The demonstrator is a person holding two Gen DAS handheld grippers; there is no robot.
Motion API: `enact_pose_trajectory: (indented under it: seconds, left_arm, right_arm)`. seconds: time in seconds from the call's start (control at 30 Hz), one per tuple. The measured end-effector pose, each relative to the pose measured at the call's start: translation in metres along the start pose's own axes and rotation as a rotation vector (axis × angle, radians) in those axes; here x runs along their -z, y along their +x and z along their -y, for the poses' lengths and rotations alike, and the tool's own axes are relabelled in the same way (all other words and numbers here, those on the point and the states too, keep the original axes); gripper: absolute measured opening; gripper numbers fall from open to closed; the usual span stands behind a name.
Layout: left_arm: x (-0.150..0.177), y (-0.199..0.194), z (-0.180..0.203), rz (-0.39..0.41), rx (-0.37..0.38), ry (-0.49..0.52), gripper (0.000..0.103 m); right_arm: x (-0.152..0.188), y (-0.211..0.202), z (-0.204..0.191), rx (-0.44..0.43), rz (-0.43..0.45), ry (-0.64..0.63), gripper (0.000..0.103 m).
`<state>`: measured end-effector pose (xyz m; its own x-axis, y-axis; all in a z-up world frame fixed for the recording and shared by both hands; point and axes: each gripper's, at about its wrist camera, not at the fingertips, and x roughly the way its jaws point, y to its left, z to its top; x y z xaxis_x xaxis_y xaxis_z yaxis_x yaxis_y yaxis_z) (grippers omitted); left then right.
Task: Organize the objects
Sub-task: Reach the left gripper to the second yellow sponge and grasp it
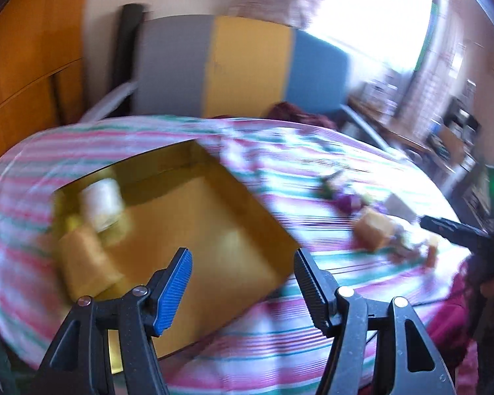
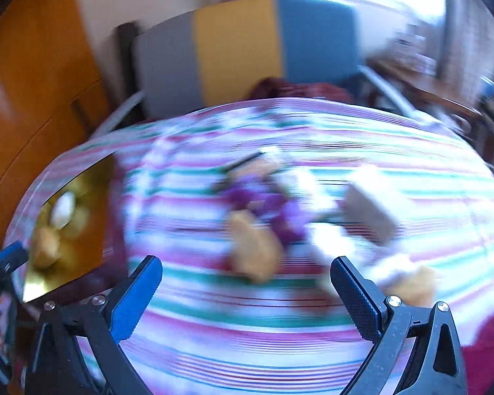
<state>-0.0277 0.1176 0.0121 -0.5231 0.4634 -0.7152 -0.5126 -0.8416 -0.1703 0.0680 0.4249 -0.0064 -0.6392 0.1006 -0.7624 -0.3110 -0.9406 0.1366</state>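
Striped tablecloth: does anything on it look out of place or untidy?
Yes. A loose heap lies on the striped tablecloth: a tan block, purple pieces and a grey box, outside the shallow gold box. Blur hides finer details.

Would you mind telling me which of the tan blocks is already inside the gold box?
The tan block in the gold box, below the white roll. The other tan block lies outside on the striped cloth, near the purple items.
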Motion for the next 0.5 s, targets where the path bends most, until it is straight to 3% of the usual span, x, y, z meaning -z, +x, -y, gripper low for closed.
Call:
enact_pose_trajectory:
  seconds: [0.2,0.27,0.37,0.43,0.5]
  left_arm:
    - [-0.015,0.041,0.075,-0.069,0.162,0.137,0.065]
    - [-0.015,0.058,0.099,-0.108,0.193,0.167,0.073]
    - [-0.014,0.074,0.124,-0.136,0.217,0.200,0.081]
    - [-0.015,0.087,0.140,-0.159,0.238,0.207,0.081]
    - [-0.019,0.101,0.153,-0.177,0.260,0.195,0.082]
  right_arm:
    - [0.001,-0.008,0.075,0.053,0.060,0.209,0.103]
    - [0.007,-0.007,0.090,0.039,0.072,0.270,0.103]
    - [0.015,-0.002,0.104,0.016,0.057,0.345,0.103]
    - [0.014,-0.009,0.106,-0.011,0.107,0.349,0.103]
    - [0.014,-0.006,0.105,-0.019,0.096,0.350,0.103]
